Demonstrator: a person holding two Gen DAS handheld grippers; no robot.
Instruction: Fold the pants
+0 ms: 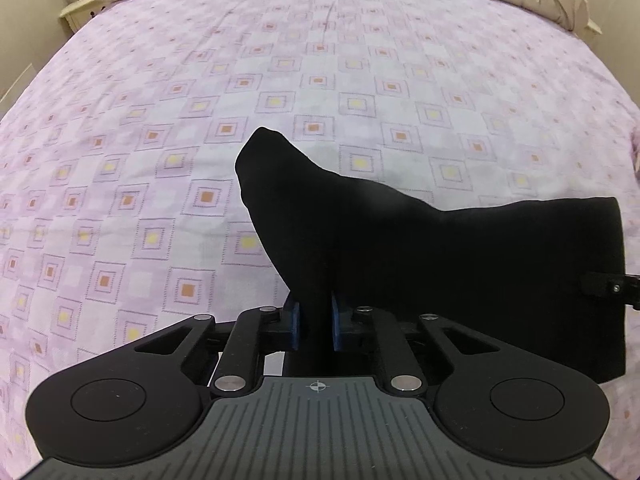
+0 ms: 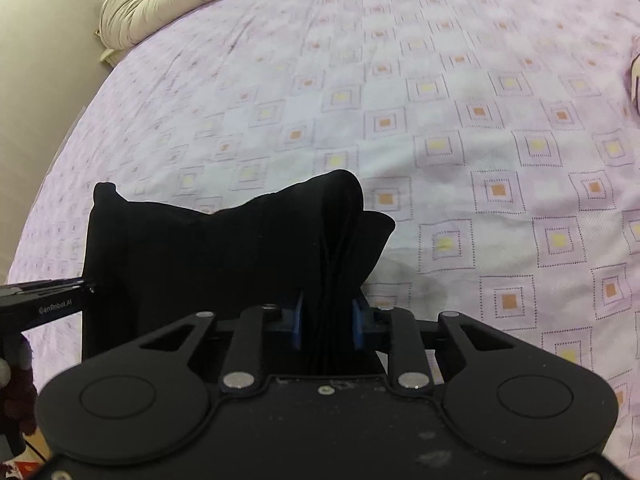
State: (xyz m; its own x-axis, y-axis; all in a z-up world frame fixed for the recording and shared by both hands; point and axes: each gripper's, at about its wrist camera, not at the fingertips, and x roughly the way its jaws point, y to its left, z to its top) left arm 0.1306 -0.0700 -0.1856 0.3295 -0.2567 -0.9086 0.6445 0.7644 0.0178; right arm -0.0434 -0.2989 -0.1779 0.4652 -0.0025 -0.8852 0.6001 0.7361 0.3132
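Gripping opposite ends of the black pants point(image 1: 460, 264), the left gripper point(image 1: 316, 320) and right gripper point(image 2: 328, 324) are both clamped on bunched cloth, holding it raised above the bed cover point(image 1: 320, 80), probably so one edge can be carried over for a fold.

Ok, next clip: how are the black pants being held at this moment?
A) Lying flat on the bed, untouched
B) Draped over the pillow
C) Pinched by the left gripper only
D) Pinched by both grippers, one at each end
D: the left gripper and the right gripper each have black pants fabric clamped between their blue pads, raised off the bedspread.
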